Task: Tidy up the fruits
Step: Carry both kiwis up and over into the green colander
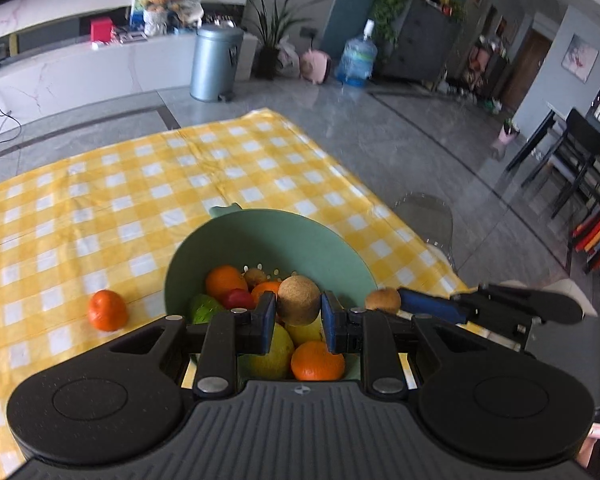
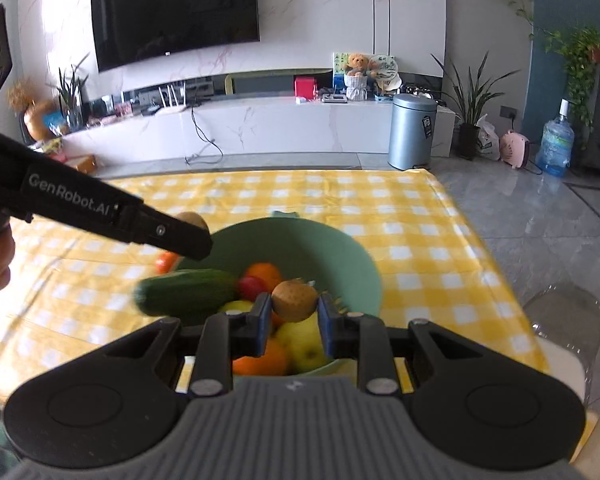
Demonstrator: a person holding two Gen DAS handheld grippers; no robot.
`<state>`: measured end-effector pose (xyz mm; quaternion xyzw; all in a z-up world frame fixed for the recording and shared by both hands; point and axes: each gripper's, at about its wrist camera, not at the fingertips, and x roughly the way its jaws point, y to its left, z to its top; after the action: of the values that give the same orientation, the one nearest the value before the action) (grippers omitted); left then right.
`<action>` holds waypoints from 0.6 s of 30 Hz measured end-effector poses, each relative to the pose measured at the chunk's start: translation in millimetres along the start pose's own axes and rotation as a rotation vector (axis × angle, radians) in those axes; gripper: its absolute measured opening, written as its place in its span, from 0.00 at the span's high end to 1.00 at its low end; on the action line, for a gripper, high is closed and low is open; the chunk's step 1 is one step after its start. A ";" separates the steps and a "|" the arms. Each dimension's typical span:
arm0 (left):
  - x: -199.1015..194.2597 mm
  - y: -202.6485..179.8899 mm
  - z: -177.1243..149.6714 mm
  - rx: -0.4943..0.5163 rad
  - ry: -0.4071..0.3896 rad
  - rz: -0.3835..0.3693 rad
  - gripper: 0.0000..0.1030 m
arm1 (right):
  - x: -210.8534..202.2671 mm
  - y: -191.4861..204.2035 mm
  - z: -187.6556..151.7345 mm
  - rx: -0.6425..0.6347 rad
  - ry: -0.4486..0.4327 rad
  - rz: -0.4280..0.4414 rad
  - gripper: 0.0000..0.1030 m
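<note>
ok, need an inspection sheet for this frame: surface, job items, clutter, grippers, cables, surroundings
Surface: yellow-and-white checked tablecloth, flat.
Job's things: green plastic colander bowl holding oranges, a yellow-green apple, a red fruit and a dark green cucumber; one loose orange on the cloth beside the bowl.
Clutter: nothing seen on the cloth.
Grippers: left gripper shut on a brown kiwi; right gripper shut on a second brown kiwi; both above the bowl.
Cables: black cable hanging down the white TV console.
Surroundings: silver pedal bin, wall TV, potted plants, water bottle, clear chair.
</note>
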<state>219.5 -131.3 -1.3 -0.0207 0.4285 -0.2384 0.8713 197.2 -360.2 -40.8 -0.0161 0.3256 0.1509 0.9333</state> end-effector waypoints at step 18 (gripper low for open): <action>80.8 10.0 10.9 0.024 0.169 0.023 0.74 | 82.5 -13.5 11.1 -0.123 0.147 -0.037 0.79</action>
<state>273.6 -159.3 -56.4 0.0150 0.4978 -0.2346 0.8348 269.1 -349.3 -83.5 -0.0906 0.3827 0.1517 0.9068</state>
